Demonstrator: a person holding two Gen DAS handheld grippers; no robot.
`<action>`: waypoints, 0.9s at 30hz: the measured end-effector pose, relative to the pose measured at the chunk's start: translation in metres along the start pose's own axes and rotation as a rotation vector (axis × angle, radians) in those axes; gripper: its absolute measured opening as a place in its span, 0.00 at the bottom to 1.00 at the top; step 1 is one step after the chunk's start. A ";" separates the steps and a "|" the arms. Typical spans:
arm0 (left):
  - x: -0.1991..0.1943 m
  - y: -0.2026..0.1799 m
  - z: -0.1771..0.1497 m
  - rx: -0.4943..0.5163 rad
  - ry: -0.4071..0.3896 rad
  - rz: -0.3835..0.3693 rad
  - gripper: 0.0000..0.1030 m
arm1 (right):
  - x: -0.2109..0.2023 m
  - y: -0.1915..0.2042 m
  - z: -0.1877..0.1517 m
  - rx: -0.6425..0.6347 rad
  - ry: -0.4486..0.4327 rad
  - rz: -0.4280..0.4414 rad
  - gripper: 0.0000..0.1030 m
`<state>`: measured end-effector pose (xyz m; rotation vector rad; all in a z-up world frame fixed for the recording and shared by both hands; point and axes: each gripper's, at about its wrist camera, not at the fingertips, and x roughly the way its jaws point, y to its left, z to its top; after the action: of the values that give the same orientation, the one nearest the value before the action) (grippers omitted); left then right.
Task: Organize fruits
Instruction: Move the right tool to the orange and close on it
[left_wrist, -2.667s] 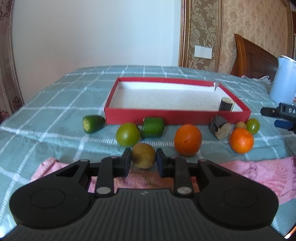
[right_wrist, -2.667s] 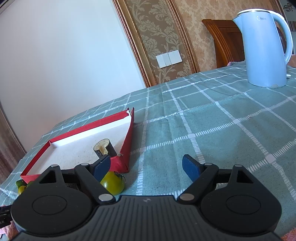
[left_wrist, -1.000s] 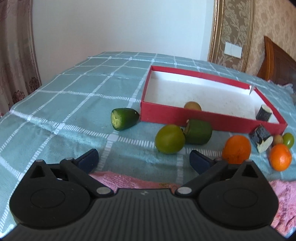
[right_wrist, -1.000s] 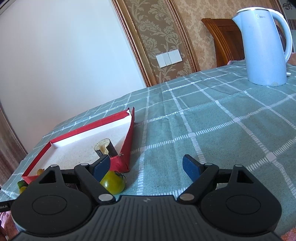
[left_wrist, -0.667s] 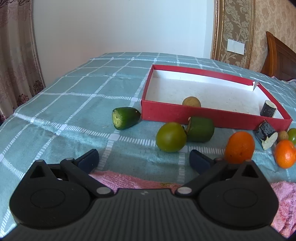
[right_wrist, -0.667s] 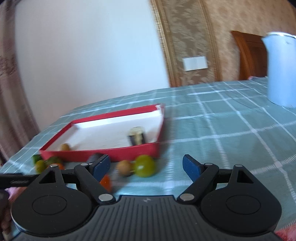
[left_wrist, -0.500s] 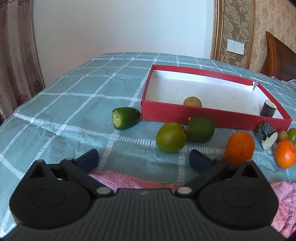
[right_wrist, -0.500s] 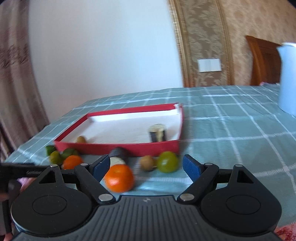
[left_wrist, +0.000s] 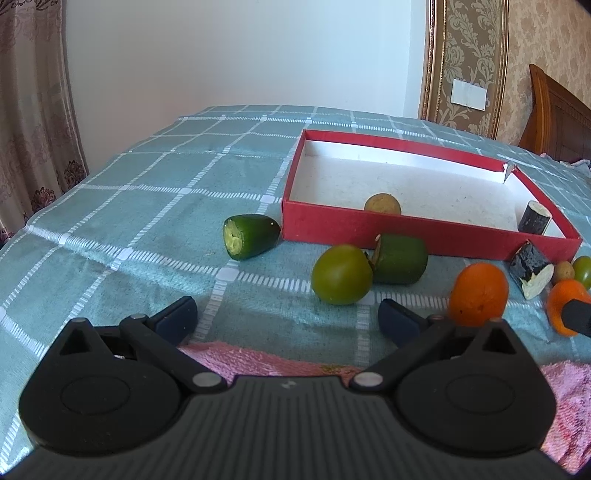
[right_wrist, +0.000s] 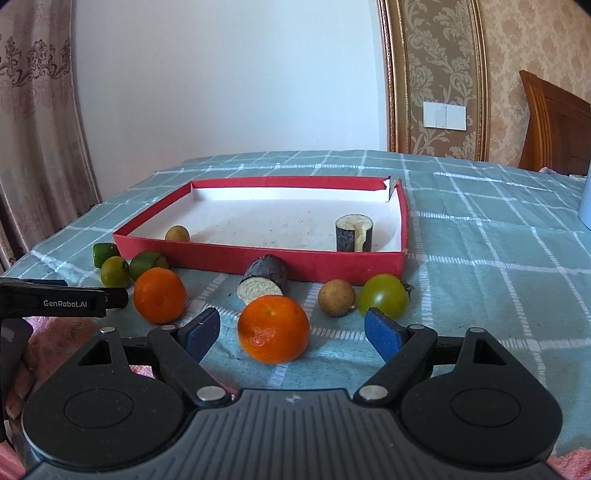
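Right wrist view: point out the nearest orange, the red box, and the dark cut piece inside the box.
Nearest orange (right_wrist: 273, 329), right wrist view, centre of peel.
Red box (right_wrist: 317, 263), right wrist view, near wall.
Dark cut piece (right_wrist: 345, 238), right wrist view, dark skin.

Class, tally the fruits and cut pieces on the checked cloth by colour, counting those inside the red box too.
Orange fruits: 2
Green fruits and pieces: 4
Brown round fruits: 2
Dark-skinned cut pieces: 2
Total: 10
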<state>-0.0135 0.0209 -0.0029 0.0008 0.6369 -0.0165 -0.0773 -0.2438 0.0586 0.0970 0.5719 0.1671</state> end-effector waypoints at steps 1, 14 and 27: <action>0.000 0.000 0.000 0.000 0.000 0.000 1.00 | 0.002 0.000 0.000 0.002 0.004 0.002 0.83; 0.000 0.000 0.000 0.002 0.001 0.000 1.00 | 0.009 0.002 0.000 0.007 0.033 0.017 0.83; 0.000 0.000 0.000 0.001 0.001 0.000 1.00 | 0.014 0.009 0.002 -0.033 0.042 0.033 0.58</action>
<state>-0.0133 0.0209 -0.0034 0.0024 0.6376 -0.0165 -0.0659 -0.2323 0.0543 0.0713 0.6095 0.2106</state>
